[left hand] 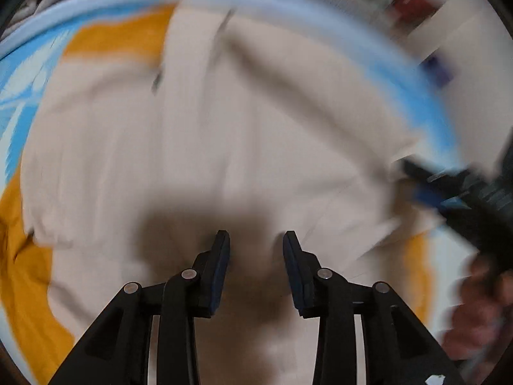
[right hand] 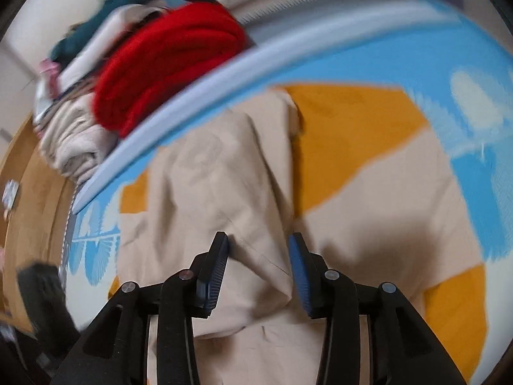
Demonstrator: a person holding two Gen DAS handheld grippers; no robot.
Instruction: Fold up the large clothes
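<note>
Both grippers, left gripper (left hand: 256, 240) and right gripper (right hand: 258, 243), hover parted above beige garment (left hand: 192, 147).

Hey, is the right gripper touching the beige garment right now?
Cannot tell. In the right wrist view the right gripper stands open over the beige garment, but contact isn't plainly shown.

A pale blue raised rim (right hand: 205, 102) is curving around a blue-and-white patterned mat (right hand: 368, 61), with a wooden floor (right hand: 29, 192) showing beyond it at the left of the right wrist view. A heap of cloth topped by a red bundle (right hand: 166, 64) is lying behind the rim. White walls (left hand: 461, 51) are showing blurred in the background.
</note>
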